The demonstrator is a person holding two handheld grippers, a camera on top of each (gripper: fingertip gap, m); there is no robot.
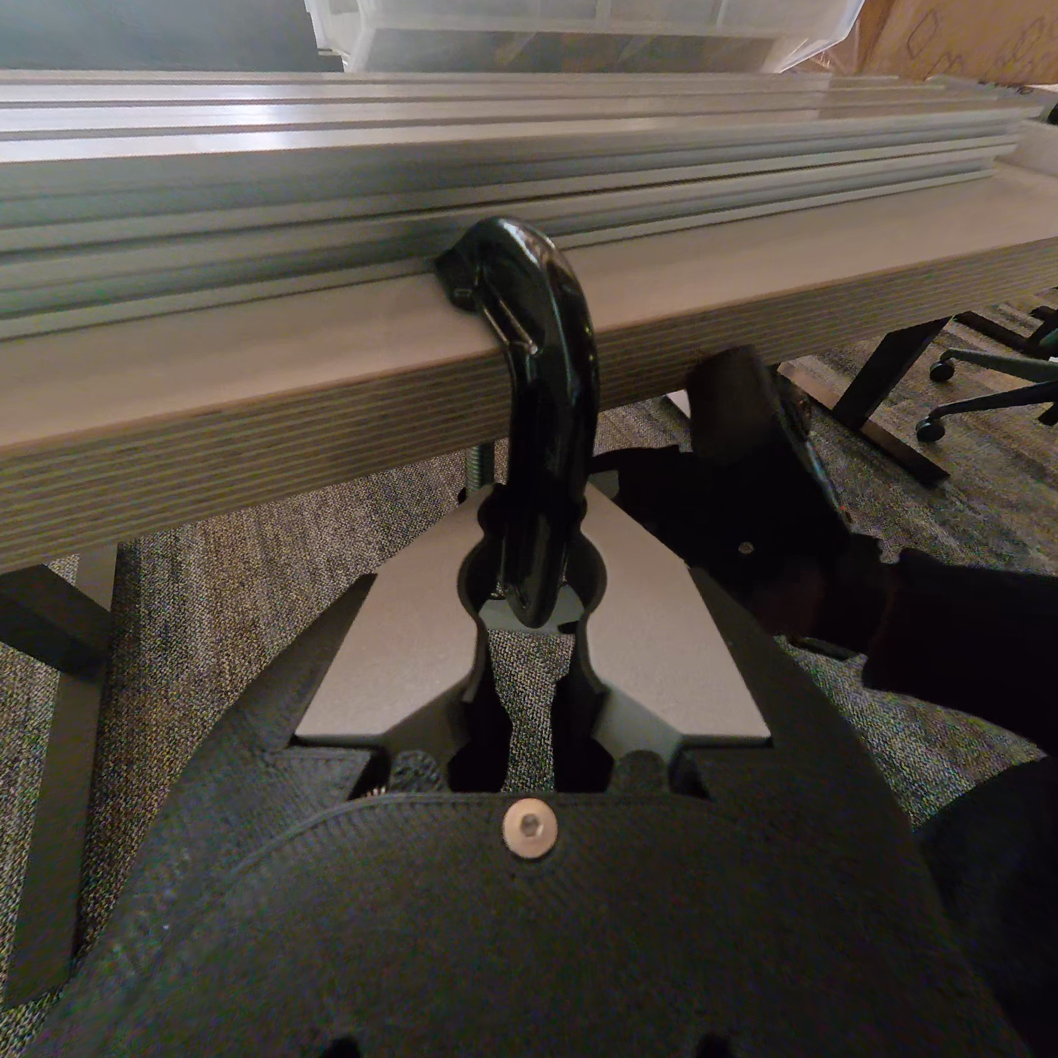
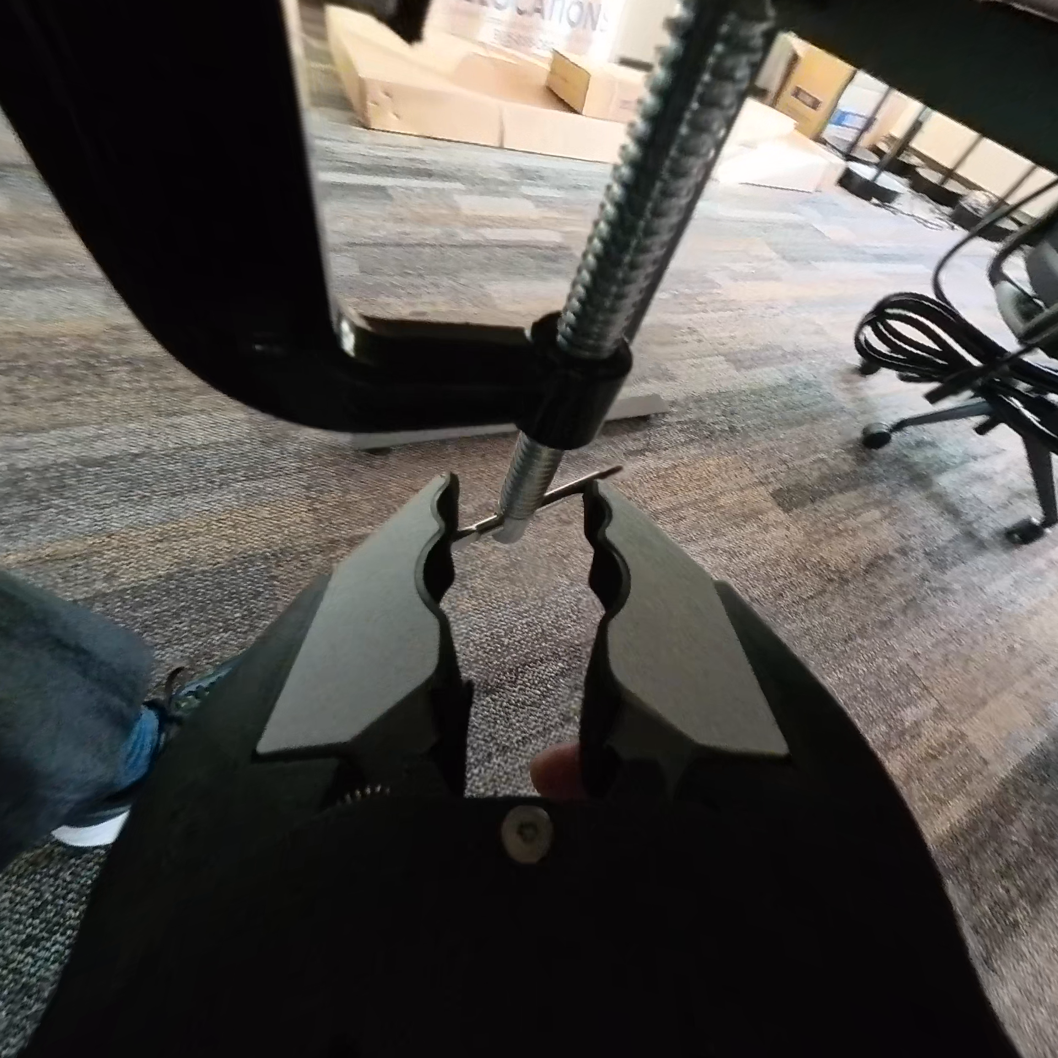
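1. Jaws of the left gripper (image 1: 535,549) are closed on the glossy black frame of a C-clamp (image 1: 549,401), which hooks over the edge of a grey table (image 1: 286,412) beside stacked aluminium rails (image 1: 286,189).
2. Right gripper (image 2: 518,515) sits under the table with its jaws partly apart, straddling the thin handle pin (image 2: 578,486) at the lower end of the clamp's threaded steel screw (image 2: 630,229); each fingertip is at or near a pin end, and a firm grip cannot be told.
3. Speckled grey carpet (image 2: 744,572) covers the floor, with cardboard boxes (image 2: 458,109) and an office chair (image 2: 1002,343) beyond.
4. Gripper fingers (image 1: 401,647) are flat grey, scalloped inside.
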